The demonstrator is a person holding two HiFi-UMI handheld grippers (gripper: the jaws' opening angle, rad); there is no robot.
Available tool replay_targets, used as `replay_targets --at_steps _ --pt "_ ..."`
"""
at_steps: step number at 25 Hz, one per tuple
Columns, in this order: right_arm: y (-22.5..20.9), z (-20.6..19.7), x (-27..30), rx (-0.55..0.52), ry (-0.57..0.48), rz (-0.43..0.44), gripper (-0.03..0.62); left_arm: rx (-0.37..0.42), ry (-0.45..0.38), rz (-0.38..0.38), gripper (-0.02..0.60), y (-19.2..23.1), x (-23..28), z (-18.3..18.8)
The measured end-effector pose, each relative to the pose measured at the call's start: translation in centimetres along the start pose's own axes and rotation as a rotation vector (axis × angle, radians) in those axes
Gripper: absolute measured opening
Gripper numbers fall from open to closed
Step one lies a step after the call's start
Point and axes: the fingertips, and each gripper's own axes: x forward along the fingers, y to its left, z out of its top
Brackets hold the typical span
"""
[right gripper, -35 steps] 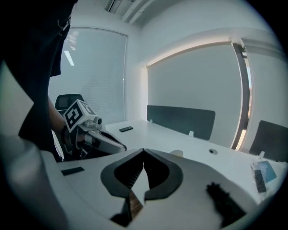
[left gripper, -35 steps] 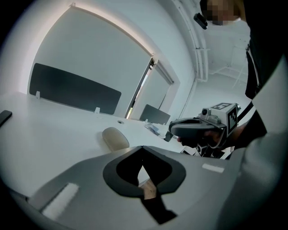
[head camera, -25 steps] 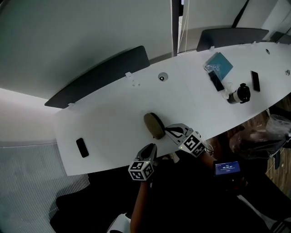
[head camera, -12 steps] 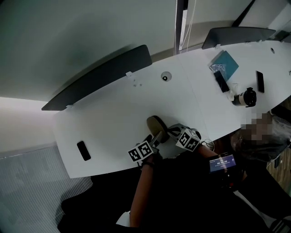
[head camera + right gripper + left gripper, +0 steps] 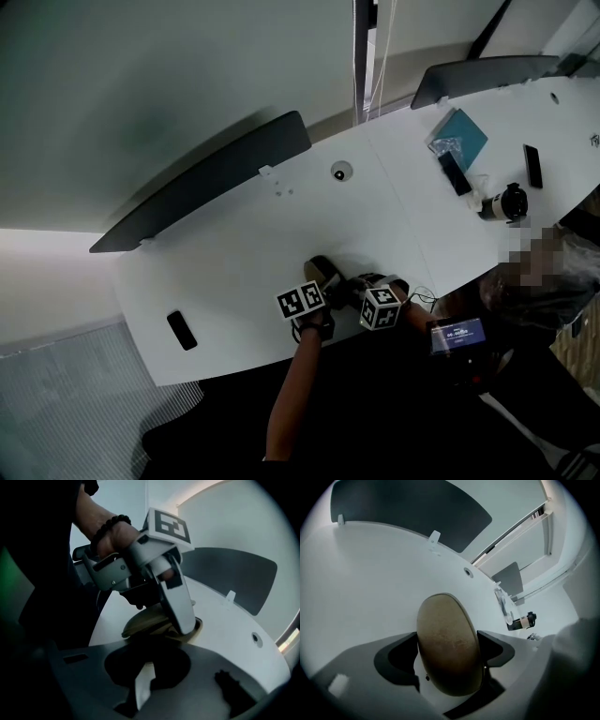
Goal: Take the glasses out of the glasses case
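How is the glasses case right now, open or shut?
Shut, it seems: the glasses case is one smooth brown oval on the table, with no opening showing.

Left gripper [image 5: 319,285] and right gripper [image 5: 360,292] dropped to the glasses case [image 5: 447,648], left jaws just been opening, now straddling the case.

This looks like an office meeting room. A long white table with a curved edge [image 5: 234,244] fills it. Dark grey panels [image 5: 206,178] stand along its far side, and a round cable port [image 5: 341,172] is set in the top. Black phones [image 5: 181,330] and a teal booklet [image 5: 457,131] lie about on it.
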Motion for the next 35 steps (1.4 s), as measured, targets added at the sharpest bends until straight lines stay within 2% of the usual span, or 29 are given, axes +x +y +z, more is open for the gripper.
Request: replay_targets --at_steps 6,9,14,18,22,25,29,33,35 --pt "-0.6 -1.9 0.6 0.100 0.055 -0.012 0.009 -0.004 -0.011 -0.072 0.394 -0.6 -0.7 0.5" --pt "-0.6 -2.3 0.5 0.149 0.046 -0.016 0.009 0.008 -0.031 -0.086 0.384 -0.8 -1.7 0.6" --pt "-0.6 -2.3 0.8 0.164 0.056 -0.021 0.009 0.029 -0.099 -0.024 0.337 2.2 -5.0 0.5" --pt "-0.6 -2.3 1.0 0.193 0.054 -0.026 0.009 -0.041 -0.148 0.045 0.322 6.6 -6.5 -0.3" --pt "-0.5 -2.1 1.1 0.213 0.046 -0.030 0.009 -0.079 -0.141 0.078 0.305 9.9 -6.3 -1.4" --pt "-0.7 -2.2 1.0 0.250 0.032 -0.034 0.009 -0.065 -0.157 0.020 0.236 10.1 -5.6 -1.5" --pt "-0.9 -2.1 1.1 0.276 0.012 -0.028 0.009 -0.114 -0.180 -0.036 0.229 10.3 -5.5 -1.7" --pt "-0.3 -1.5 1.3 0.264 0.016 0.010 0.009 -0.063 -0.249 -0.070 0.183 9.0 -6.4 -1.3" --pt "-0.3 -1.3 1.1 0.239 0.031 0.008 0.009 -0.044 -0.272 -0.089 0.183 8.2 -6.5 -1.1"
